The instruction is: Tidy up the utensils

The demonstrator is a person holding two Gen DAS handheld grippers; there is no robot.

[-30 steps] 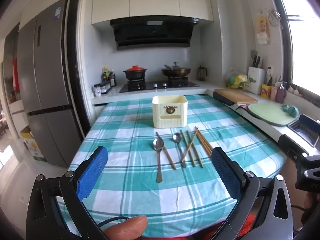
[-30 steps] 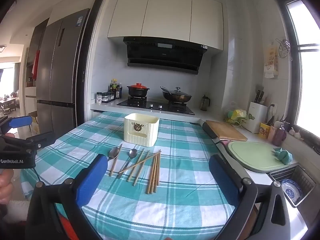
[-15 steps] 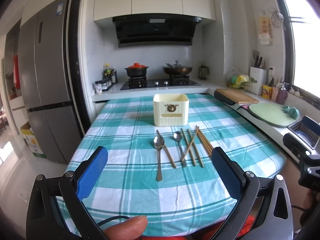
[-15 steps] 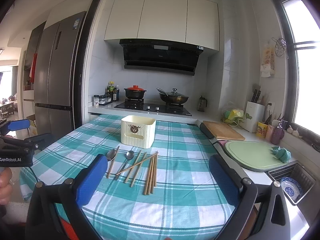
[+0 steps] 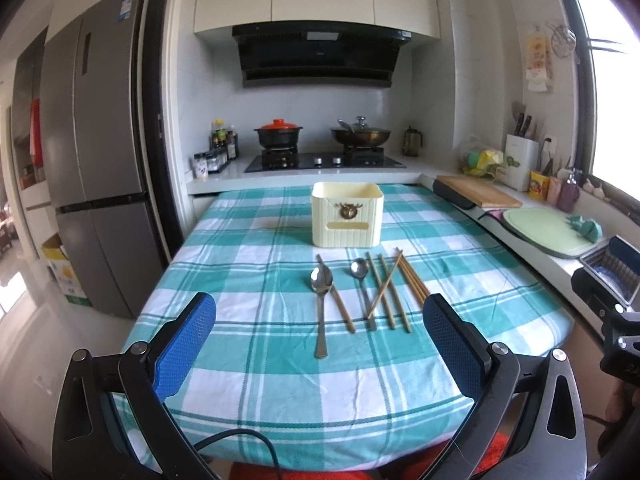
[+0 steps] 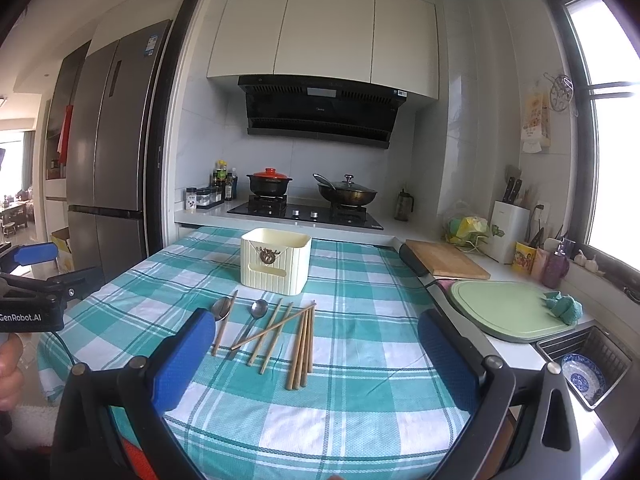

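A cream utensil holder point(image 5: 347, 220) stands upright on the teal checked tablecloth point(image 5: 260, 272), also in the right wrist view point(image 6: 276, 260). In front of it lie two metal spoons point(image 5: 321, 300) point(image 6: 258, 312) and several wooden chopsticks point(image 5: 390, 290) point(image 6: 302, 344), loose and partly crossed. My left gripper point(image 5: 320, 340) is open and empty, held above the table's near edge. My right gripper point(image 6: 316, 356) is open and empty, a little to the right of the utensils.
A counter runs along the right with a wooden board point(image 6: 446, 262), a green cutting board point(image 6: 508, 310) and a sink rack with a bowl point(image 6: 582, 370). A stove with pots point(image 5: 320, 140) is behind the table. A fridge point(image 5: 96, 140) stands left.
Both views have tilted slightly and moved a little nearer the table. The utensils and holder have not moved. Both grippers stay open.
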